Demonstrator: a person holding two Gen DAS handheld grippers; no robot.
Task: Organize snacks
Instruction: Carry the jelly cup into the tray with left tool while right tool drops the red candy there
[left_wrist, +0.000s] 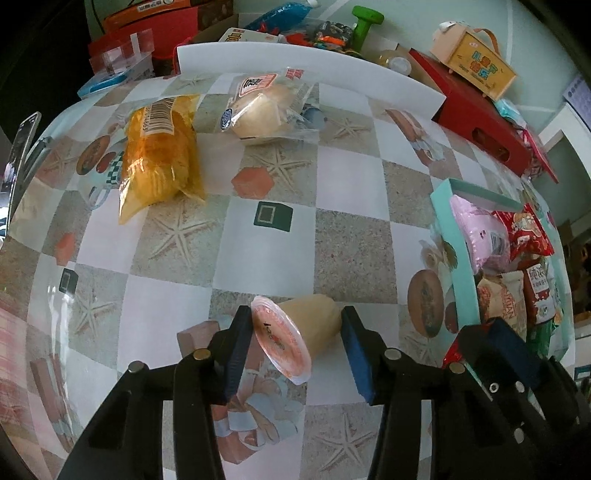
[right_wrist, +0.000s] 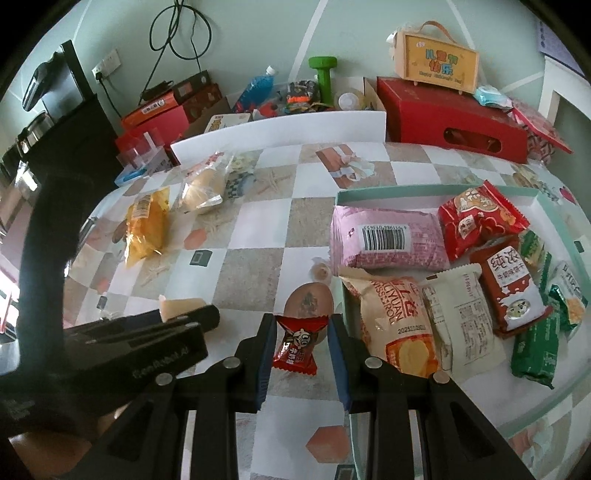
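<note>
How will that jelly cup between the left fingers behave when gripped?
The jelly cup lies on its side, tapered, so it likely rolls in an arc if nudged. Smooth plastic looks slippery. The left gripper brackets it lid-to-base; squeezing might dent the foil lid.

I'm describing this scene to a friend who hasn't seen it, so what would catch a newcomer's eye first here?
Probably the teal box on the right, crowded with bright snack packs, the pink packet and red packet loudest. Next, the two tongs up close: the right tongs pinch a small red candy, and the left tongs straddle a jelly cup lying on its side. Farther left on the checkered tablecloth lie a yellow bag and a wrapped bun.
</note>
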